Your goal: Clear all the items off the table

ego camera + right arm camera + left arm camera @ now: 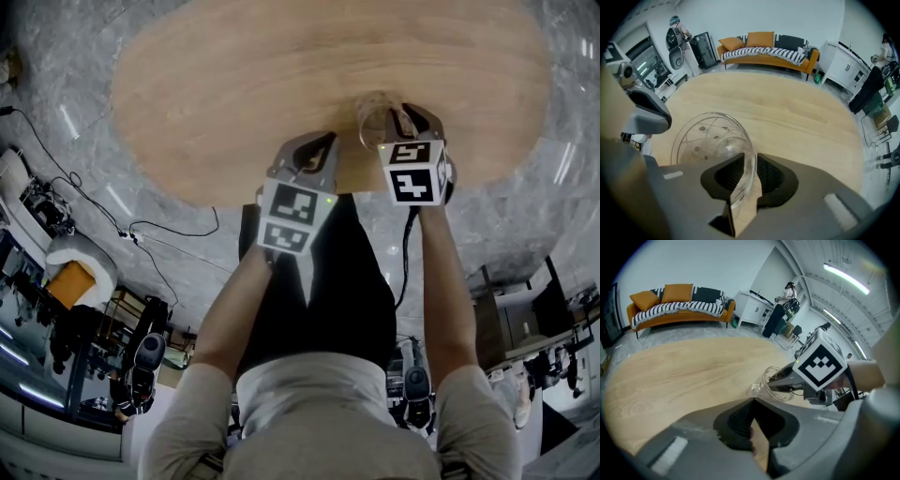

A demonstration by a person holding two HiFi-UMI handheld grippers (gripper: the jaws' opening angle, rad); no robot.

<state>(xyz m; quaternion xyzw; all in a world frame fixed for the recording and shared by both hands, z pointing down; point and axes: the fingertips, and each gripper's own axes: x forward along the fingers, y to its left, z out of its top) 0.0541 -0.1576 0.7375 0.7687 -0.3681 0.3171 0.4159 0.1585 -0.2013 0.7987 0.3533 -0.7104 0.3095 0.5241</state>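
Right gripper fingers pinch the thin rim of the glass bowl, which tilts left of them over the tabletop. Left gripper closed, empty. Risk: the smooth rim slips and the bowl drops.

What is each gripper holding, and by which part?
The right gripper grips the glass bowl by its rim, one jaw inside the wall, one outside. The left gripper holds nothing, its jaws together.
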